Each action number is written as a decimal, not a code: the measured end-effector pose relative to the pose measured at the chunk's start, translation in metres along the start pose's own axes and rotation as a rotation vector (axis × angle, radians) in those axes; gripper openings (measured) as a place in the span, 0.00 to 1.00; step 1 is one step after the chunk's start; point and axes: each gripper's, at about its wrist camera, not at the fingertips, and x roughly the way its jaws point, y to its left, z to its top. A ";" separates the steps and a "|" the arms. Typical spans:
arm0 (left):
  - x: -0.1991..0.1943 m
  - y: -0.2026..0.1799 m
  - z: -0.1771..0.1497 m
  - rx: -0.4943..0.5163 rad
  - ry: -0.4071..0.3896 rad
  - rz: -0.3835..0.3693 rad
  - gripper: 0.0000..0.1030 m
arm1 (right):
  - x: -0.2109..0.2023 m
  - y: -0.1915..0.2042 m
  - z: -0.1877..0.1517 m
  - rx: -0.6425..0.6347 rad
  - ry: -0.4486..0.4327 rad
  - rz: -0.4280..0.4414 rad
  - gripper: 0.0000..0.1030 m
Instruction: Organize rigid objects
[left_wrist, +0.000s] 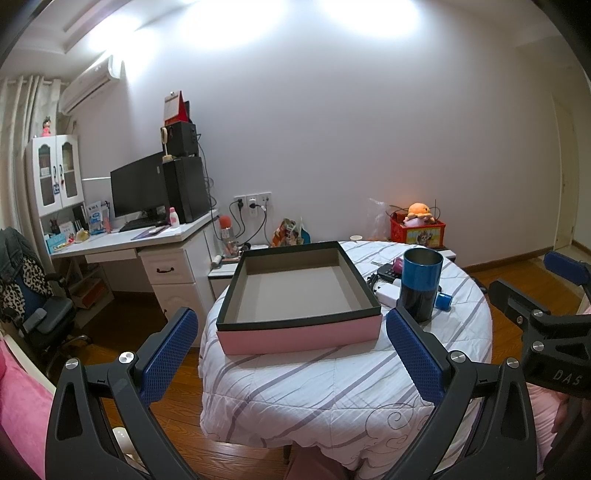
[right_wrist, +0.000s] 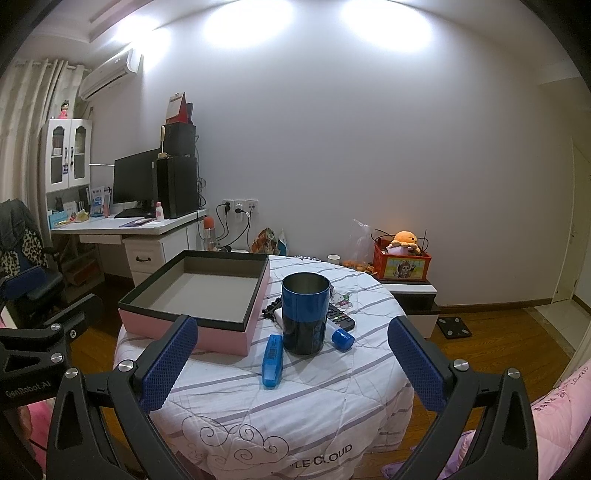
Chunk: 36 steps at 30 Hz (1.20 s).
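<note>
An empty pink box with a black rim (left_wrist: 299, 334) (right_wrist: 192, 295) sits on the left part of a round table with a striped white cloth (left_wrist: 332, 380) (right_wrist: 295, 387). A blue and black metal cup (left_wrist: 421, 282) (right_wrist: 305, 314) stands upright to its right. A flat blue case (right_wrist: 272, 360), a small blue cylinder (right_wrist: 342, 339) (left_wrist: 443, 301), a black remote (right_wrist: 340, 317) and a white block (left_wrist: 388, 293) lie around the cup. My left gripper (left_wrist: 291, 354) is open and empty in front of the box. My right gripper (right_wrist: 291, 362) is open and empty in front of the cup.
A white desk (left_wrist: 147, 240) with a monitor and computer tower stands at the left wall, with an office chair (left_wrist: 40, 314) beside it. A low stand holds a red box with an orange plush (right_wrist: 402, 258). Wooden floor surrounds the table. A pink bed edge (right_wrist: 554, 424) is at the right.
</note>
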 end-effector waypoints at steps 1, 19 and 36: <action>0.000 0.000 0.001 -0.001 -0.001 0.001 1.00 | 0.000 0.000 0.000 0.000 0.000 0.000 1.00; 0.002 0.006 -0.005 -0.001 -0.002 0.006 1.00 | 0.001 -0.001 -0.001 0.000 0.001 0.000 1.00; 0.035 0.026 -0.016 -0.023 0.108 0.030 1.00 | 0.025 -0.018 -0.006 0.033 0.025 0.012 1.00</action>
